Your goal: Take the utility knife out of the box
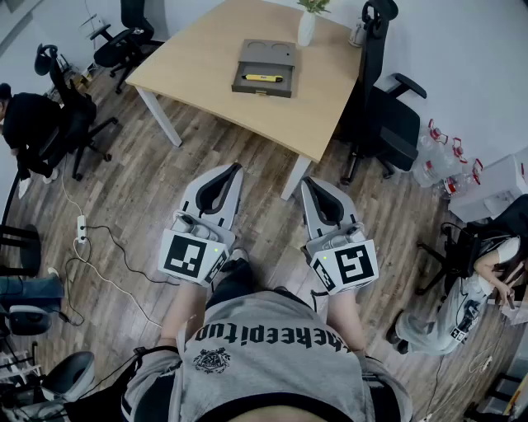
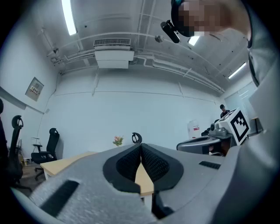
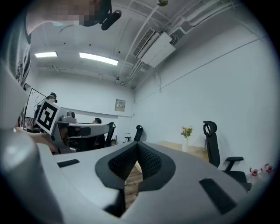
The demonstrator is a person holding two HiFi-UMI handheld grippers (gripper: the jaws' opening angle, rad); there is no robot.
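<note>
A yellow utility knife (image 1: pixel 262 78) lies inside an open grey box (image 1: pixel 264 67) on the wooden table (image 1: pixel 206 58) far ahead. I hold both grippers close to my body, well short of the table. My left gripper (image 1: pixel 233 170) is shut and empty, its tips (image 2: pixel 141 145) meeting. My right gripper (image 1: pixel 310 183) is shut too, with nothing between its jaws (image 3: pixel 137 144). Both point roughly level toward the table.
A white vase with a plant (image 1: pixel 308 23) stands at the table's far side. A black office chair (image 1: pixel 388 115) sits to the right of the table, other chairs (image 1: pixel 70 115) at left. Cables and a power strip (image 1: pixel 81 228) lie on the wood floor. People sit at both sides.
</note>
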